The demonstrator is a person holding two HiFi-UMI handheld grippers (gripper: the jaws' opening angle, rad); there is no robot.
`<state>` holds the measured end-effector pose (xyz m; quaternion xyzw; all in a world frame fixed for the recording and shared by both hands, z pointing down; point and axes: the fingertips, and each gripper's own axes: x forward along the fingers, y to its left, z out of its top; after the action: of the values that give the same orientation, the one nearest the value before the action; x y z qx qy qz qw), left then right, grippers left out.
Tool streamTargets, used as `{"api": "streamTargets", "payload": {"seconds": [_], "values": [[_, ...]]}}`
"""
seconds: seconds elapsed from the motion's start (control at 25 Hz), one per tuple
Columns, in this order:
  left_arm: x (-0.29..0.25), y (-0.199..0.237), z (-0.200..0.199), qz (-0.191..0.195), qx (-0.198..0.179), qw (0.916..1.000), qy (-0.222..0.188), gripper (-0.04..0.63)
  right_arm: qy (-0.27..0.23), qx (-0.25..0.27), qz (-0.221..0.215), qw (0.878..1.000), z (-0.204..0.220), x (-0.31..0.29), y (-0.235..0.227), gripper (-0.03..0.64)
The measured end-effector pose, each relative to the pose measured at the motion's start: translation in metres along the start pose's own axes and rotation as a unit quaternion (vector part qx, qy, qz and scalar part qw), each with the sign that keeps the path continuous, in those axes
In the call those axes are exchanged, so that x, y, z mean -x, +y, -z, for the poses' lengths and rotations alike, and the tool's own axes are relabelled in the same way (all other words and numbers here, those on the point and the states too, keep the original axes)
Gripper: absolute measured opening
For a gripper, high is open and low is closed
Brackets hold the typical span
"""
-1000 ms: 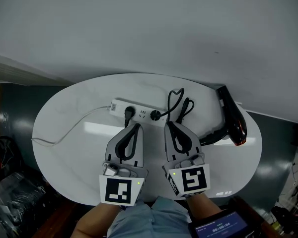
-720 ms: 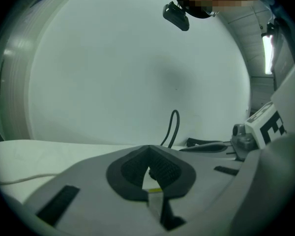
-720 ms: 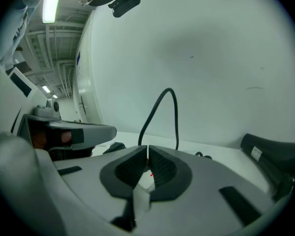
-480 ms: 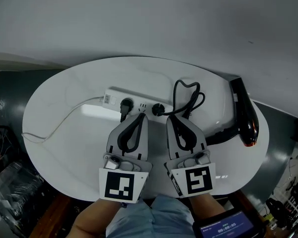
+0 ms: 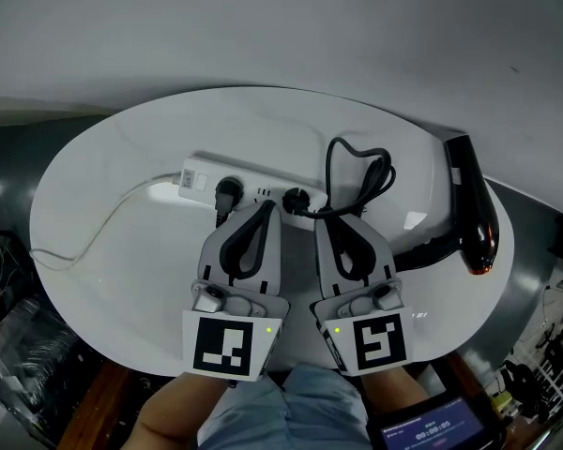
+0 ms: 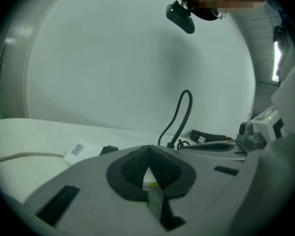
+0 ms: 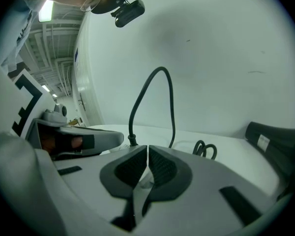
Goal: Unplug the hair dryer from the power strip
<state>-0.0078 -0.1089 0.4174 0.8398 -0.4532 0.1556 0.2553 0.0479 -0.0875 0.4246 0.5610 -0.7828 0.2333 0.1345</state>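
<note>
Hair dryer (image 5: 475,216) lies on the table (image 5: 103,261) well right of the right tool (image 5: 321,223), its plug (image 5: 298,198) seated in the power strip (image 5: 202,172) just ahead of both tips — right tool and left tool (image 5: 267,206) alike pinched together, empty, probably lined up so one braces the strip.

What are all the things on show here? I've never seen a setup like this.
table: one, white, oval, beneath everything
power strip: one, white, table middle
cable: one, white, trailing left from the strip
dryer plug: one, black, in the strip
second plug: one, black, in the strip, further left
hair dryer: one, black, table's right edge
dryer cord: one, black, looped behind the strip
screen device: one, dark, bottom right
left gripper: one, grey, shut, near the strip
right gripper: one, grey, shut, alongside
</note>
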Motion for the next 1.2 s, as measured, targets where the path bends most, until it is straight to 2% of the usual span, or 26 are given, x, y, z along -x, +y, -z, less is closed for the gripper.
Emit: {"api": "streamTargets", "payload": {"seconds": [0.08, 0.24, 0.28, 0.4, 0.48, 0.76, 0.84, 0.92, 1.2], "values": [[-0.003, 0.001, 0.007, 0.008, 0.006, 0.9998, 0.015, -0.003, -0.011, -0.011, 0.006, 1.000, -0.004, -0.002, 0.000, 0.005], [-0.006, 0.005, 0.012, 0.015, -0.002, 0.9996, 0.026, -0.003, 0.000, 0.001, 0.001, 1.000, 0.000, -0.001, 0.000, 0.005], [-0.007, 0.005, 0.016, 0.018, 0.005, 0.9993, 0.032, -0.003, -0.001, -0.001, 0.002, 1.000, 0.000, -0.001, 0.000, 0.005], [-0.011, 0.006, 0.025, 0.033, 0.068, 0.9962, 0.044, -0.003, 0.011, 0.008, -0.003, 1.000, 0.004, 0.000, 0.000, 0.005], [-0.012, 0.007, 0.026, 0.035, 0.080, 0.9951, 0.046, -0.003, 0.010, 0.010, -0.005, 1.000, 0.005, 0.000, 0.001, 0.005], [-0.012, 0.005, 0.028, 0.040, 0.063, 0.9962, 0.045, -0.003, 0.006, 0.021, -0.024, 0.999, 0.001, -0.001, 0.010, 0.013], [-0.012, 0.004, 0.030, 0.041, 0.058, 0.9964, 0.046, -0.003, 0.010, 0.025, -0.037, 0.999, 0.000, -0.002, 0.016, 0.078], [-0.012, 0.003, 0.031, 0.041, 0.059, 0.9962, 0.048, -0.003, 0.014, 0.032, -0.045, 0.998, -0.001, -0.004, 0.022, 0.107], [-0.013, 0.003, 0.030, 0.041, 0.060, 0.9963, 0.046, -0.003, 0.010, 0.038, -0.049, 0.998, -0.005, -0.012, 0.021, 0.110]]}}
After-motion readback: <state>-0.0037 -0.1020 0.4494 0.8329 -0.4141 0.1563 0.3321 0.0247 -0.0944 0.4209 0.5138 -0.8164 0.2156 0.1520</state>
